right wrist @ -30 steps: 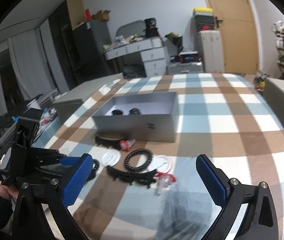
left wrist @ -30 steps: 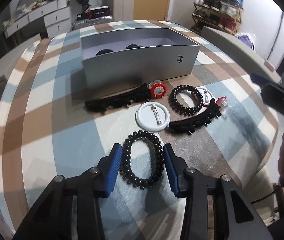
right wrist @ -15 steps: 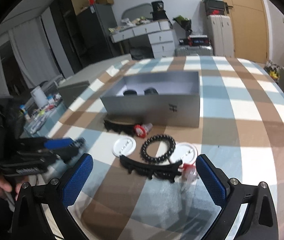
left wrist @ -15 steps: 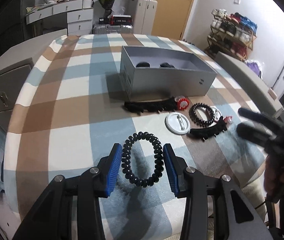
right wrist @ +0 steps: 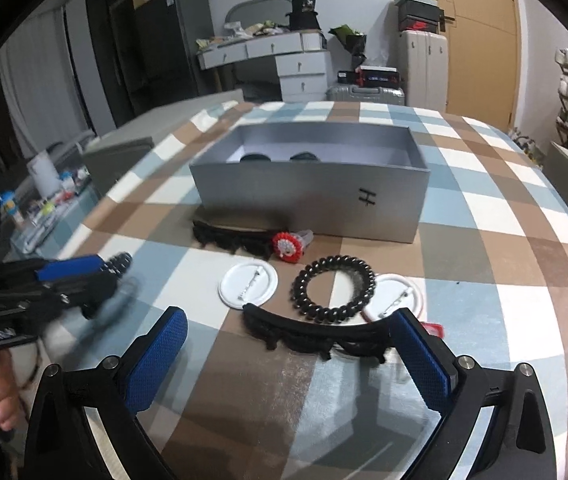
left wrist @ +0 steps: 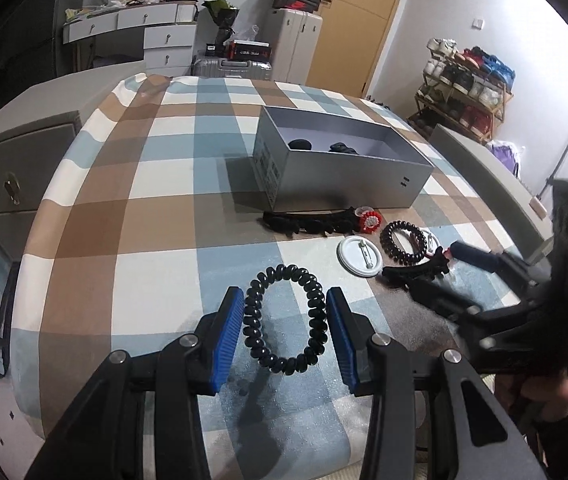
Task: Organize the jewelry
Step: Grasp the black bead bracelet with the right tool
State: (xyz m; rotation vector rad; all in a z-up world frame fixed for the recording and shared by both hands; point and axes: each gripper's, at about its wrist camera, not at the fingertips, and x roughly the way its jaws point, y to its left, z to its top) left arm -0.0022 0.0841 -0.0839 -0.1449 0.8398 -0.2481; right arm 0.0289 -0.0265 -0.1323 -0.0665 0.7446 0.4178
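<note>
My left gripper (left wrist: 284,332) is shut on a black spiral hair tie (left wrist: 311,320) and holds it above the checked tablecloth. It shows blurred at the left of the right wrist view (right wrist: 84,272). My right gripper (right wrist: 287,364) is open and empty, its fingers either side of a black curved hair clip (right wrist: 315,338). An open silver box (right wrist: 311,196) stands behind with two dark items inside. In front of it lie another black clip (right wrist: 232,236), a red-and-white piece (right wrist: 288,245), a second spiral tie (right wrist: 333,294) and two white badges (right wrist: 248,285).
The round table (left wrist: 156,216) has a checked cloth and drops off at the near edge. A grey cabinet (left wrist: 16,160) stands at its left. A dresser (right wrist: 276,56), suitcases and a shoe rack (left wrist: 467,92) stand beyond the table.
My left gripper has lifted the spiral tie and drawn back to the left. My right gripper has moved forward and down to the curved clip.
</note>
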